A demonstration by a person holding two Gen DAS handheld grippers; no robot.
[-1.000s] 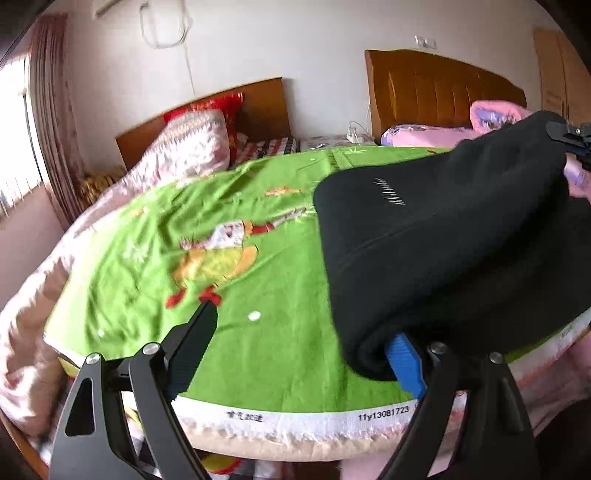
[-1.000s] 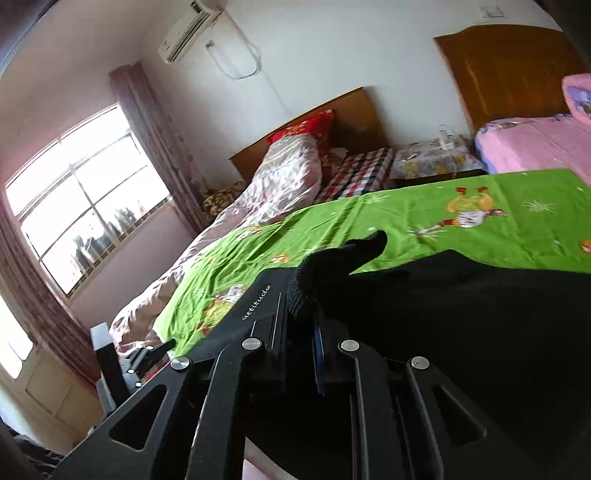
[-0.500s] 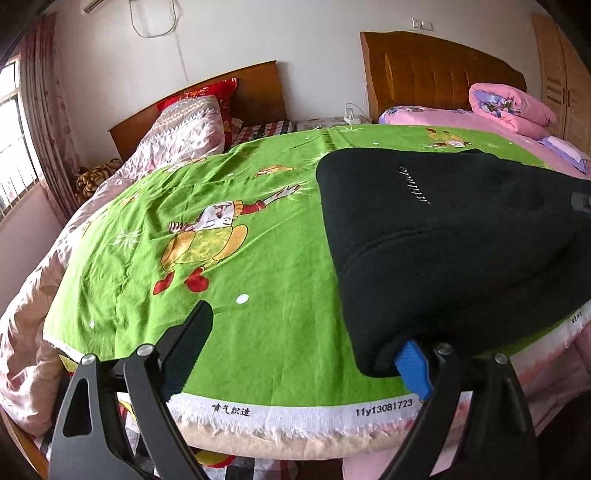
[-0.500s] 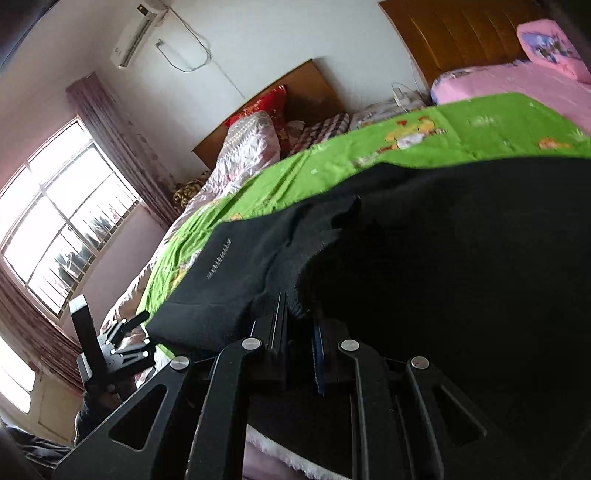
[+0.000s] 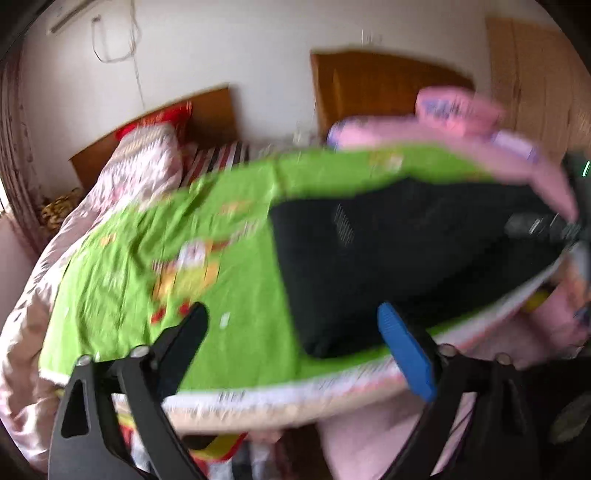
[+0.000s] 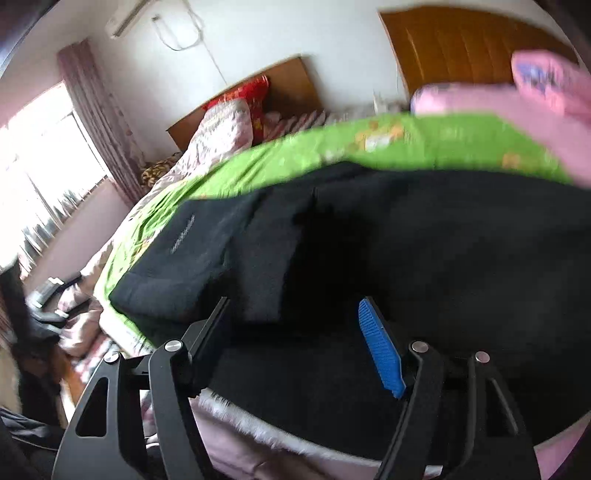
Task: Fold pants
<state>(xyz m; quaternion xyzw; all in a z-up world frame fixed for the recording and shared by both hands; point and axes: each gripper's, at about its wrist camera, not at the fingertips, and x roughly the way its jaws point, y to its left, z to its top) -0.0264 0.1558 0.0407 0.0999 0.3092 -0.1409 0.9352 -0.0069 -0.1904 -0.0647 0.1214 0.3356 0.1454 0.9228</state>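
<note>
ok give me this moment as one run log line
task: fold pants | left hand-held gripper: open, empty | right hand-held gripper: jaws just opened, pants released | pants: folded on green sheet

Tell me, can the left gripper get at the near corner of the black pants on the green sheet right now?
Probably yes. The left gripper is open, and the near corner of the black pants lies uncovered between its fingers on the green sheet, nothing in between.

One pair of black pants [image 5: 399, 254] lies on one green sheet [image 5: 122, 266]. Two wooden headboards [image 5: 384, 88] stand at the wall, so two beds. One red pillow [image 6: 247, 94], one air conditioner [image 6: 127, 22], one window [image 6: 37, 162]. Two hand-held grippers: left hand-held gripper [image 5: 295, 332], right hand-held gripper [image 6: 295, 332].
</note>
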